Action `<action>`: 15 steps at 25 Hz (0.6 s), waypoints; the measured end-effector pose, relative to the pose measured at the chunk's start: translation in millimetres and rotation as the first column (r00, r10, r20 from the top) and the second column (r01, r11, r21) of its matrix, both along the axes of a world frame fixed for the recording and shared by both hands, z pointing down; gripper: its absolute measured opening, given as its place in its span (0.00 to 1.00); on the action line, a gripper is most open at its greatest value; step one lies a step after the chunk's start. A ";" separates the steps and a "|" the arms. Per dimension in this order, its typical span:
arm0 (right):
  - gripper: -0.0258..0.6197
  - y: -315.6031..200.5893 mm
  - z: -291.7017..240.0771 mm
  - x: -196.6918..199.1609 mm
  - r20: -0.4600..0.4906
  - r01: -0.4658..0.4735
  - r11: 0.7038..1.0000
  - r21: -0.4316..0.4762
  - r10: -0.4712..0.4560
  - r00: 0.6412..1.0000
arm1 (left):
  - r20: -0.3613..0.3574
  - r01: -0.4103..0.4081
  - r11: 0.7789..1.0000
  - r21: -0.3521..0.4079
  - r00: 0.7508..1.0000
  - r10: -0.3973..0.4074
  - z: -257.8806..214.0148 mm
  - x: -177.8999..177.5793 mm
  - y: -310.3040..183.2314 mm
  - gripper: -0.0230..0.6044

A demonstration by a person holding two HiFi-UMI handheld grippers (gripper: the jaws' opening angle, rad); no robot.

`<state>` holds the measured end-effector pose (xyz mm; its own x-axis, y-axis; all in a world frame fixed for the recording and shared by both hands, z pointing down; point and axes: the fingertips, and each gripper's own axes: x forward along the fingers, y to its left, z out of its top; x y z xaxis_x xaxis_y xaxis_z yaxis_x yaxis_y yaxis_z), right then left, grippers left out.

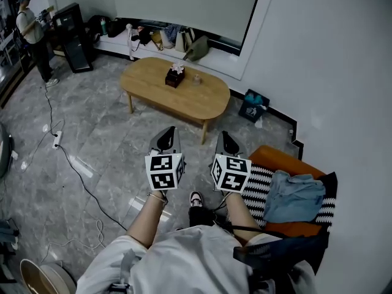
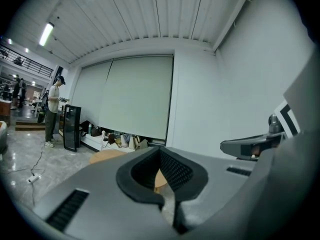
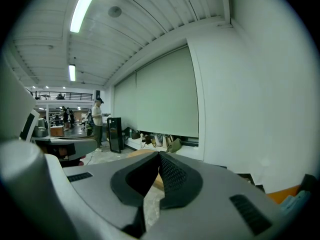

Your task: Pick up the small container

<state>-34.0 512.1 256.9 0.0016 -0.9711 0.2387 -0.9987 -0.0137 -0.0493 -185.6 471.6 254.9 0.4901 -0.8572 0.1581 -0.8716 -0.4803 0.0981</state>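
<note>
While I sit with both tongs held out over my knees, the grey stone floor (image 1: pixel 104 139) takes up most of what lies below me, and a white wall (image 1: pixel 331 60) runs along the right. A pale blind (image 1: pixel 184 5) hangs at the far end above a low ledge crowded with bags. An oval wooden table (image 1: pixel 153 81) stands on the floor ahead of me, well apart from my tongs. At my right side is an orange seat (image 1: pixel 278 160) with a striped cushion (image 1: pixel 260 185) and a crumpled blue cloth (image 1: pixel 295 195) on it. Far off at the left a person (image 1: pixel 33 35) stands by a black cabinet (image 1: pixel 73 35).

My left tongs (image 1: pixel 166 137) and right tongs (image 1: pixel 228 142) point forward side by side, each with its marker cube facing up. Both pairs are pressed together at the tips, with nothing caught between them.

On the table sits a dark box (image 1: pixel 174 78) with something pale on top. The small container (image 1: pixel 196 78) stands just beside it on the right, on the tabletop, too small to make out in detail.
</note>
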 end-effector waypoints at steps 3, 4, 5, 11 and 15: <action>0.08 -26.7 -0.5 11.1 0.010 0.010 1.000 0.004 -0.010 1.000 | 0.024 0.001 1.000 0.002 1.000 -0.001 2.3 13.8 -23.7 0.04; 0.08 -36.5 -1.2 15.1 0.012 0.014 1.000 0.004 -0.014 1.000 | 0.030 0.002 1.000 0.002 1.000 -0.002 2.5 18.7 -32.9 0.04; 0.08 -46.3 -2.0 18.8 0.013 0.018 1.000 0.004 -0.018 1.000 | 0.033 0.004 1.000 0.001 0.999 -0.004 2.1 23.3 -42.0 0.04; 0.08 -99.0 -4.8 41.3 0.009 0.050 0.999 -0.010 -0.050 0.999 | 0.030 0.015 1.000 0.006 0.999 -0.015 -8.5 51.4 -90.2 0.04; 0.08 -131.0 -5.8 56.7 0.009 0.070 0.997 -0.022 -0.070 0.998 | 0.038 0.027 1.000 0.007 0.999 -0.028 -13.3 67.6 -120.8 0.04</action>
<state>22.7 381.1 251.2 -0.0680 -0.9632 0.2600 -0.9968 0.0549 -0.0576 -118.0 350.8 241.6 0.4601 -0.8712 0.1712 -0.8875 -0.4566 0.0616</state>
